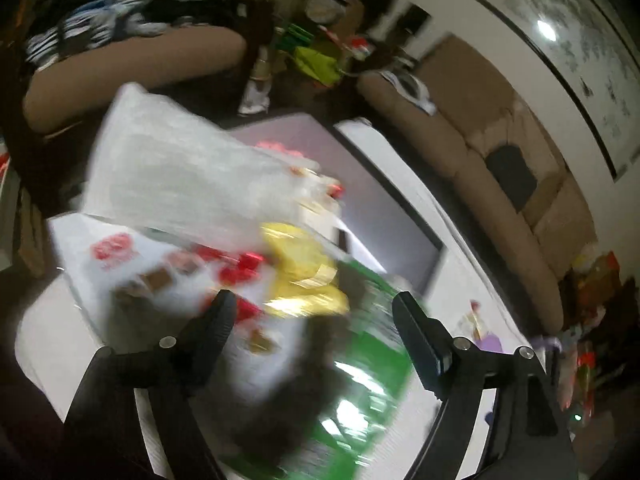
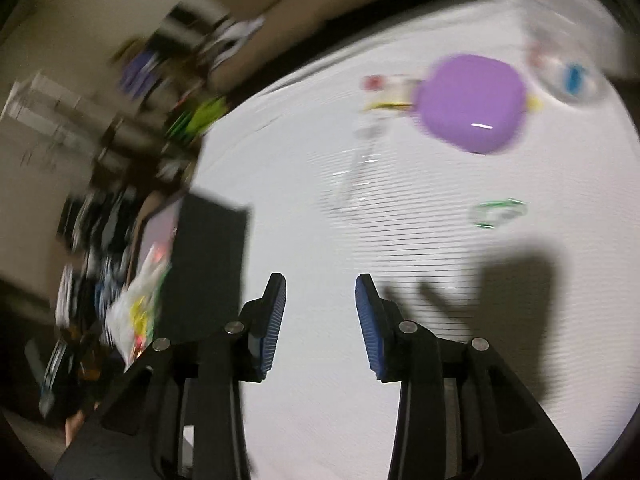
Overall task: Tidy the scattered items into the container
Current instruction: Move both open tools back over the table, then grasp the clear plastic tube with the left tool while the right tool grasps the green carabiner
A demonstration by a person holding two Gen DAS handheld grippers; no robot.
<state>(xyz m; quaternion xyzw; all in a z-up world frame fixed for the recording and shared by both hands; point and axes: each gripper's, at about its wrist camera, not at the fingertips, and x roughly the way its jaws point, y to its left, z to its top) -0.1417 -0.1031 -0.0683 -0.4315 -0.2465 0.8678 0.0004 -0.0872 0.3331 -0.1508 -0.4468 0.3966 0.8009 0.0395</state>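
Table [image 2: 312, 240], white and ribbed, carries everything. Black-walled container [image 2: 212, 264] stands at its left edge in the right wrist view, holding a clear bag [image 1: 176, 176], yellow packet [image 1: 304, 276], green packet [image 1: 360, 380] and red sweets [image 1: 240, 272], all blurred. Purple lid [image 2: 472, 102] lies far off, its axis unclear. Left claw [image 1: 312, 312] gapes wide over the contents, gripping nothing; right claw [image 2: 320, 292] half open, empty.
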